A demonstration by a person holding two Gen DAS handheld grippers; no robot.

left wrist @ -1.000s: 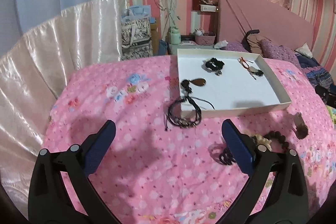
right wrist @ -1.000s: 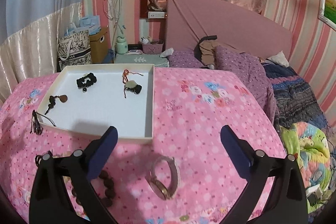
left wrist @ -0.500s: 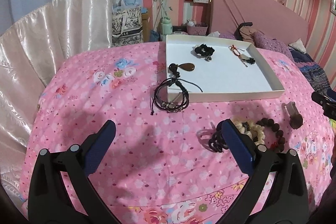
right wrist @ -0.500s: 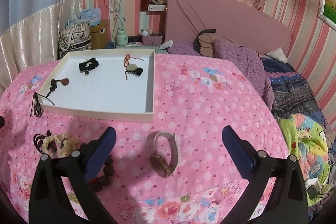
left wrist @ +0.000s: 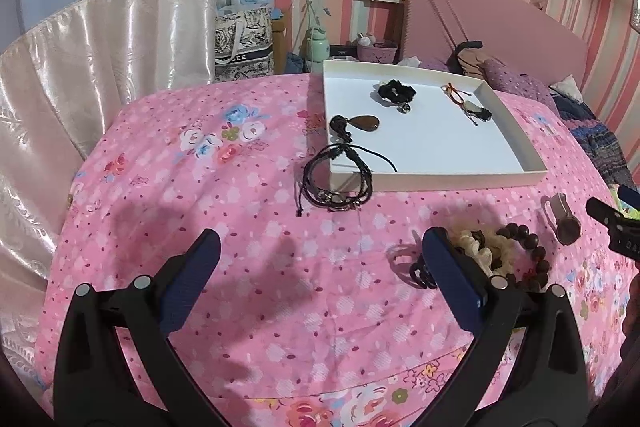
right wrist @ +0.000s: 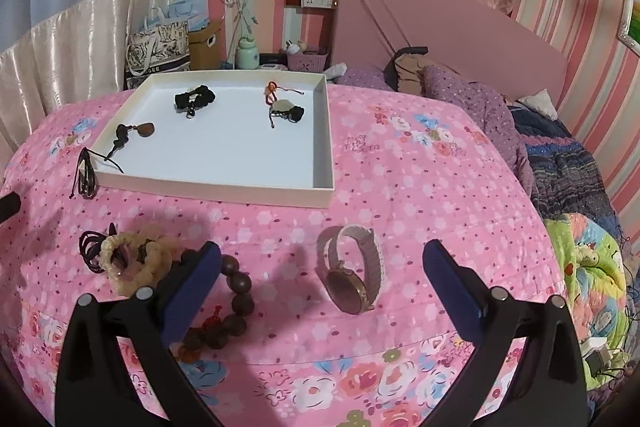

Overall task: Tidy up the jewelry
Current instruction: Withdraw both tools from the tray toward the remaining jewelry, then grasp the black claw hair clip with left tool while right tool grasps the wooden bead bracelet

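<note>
A white tray (left wrist: pixel 460 178) lies on the pink bed and holds a black scrunchie (left wrist: pixel 397 91), a brown pendant (left wrist: pixel 364 123) and a red-cord charm (left wrist: pixel 466 101). A black cord bracelet (left wrist: pixel 336 183) hangs over the tray's near left corner. In front of the tray lie a cream bead bracelet (right wrist: pixel 134 263), a dark wooden bead bracelet (right wrist: pixel 236 301), a small dark hair tie (right wrist: pixel 91 251) and a wristwatch (right wrist: pixel 352 267). My left gripper (left wrist: pixel 320 279) is open and empty above the bedspread. My right gripper (right wrist: pixel 320 279) is open and empty, with the watch between its fingers' line of sight.
The pink floral bedspread (left wrist: pixel 240 267) drops off at the near edge. A headboard (right wrist: pixel 440 27), pillows (right wrist: pixel 472 95) and a colourful blanket (right wrist: pixel 580 267) lie at the right. A tote bag (left wrist: pixel 244 43) and a bedside shelf stand behind the bed.
Both grippers have pulled back and up from the bed, so more of the bedspread and loose jewelry shows. Both stay open and empty.
</note>
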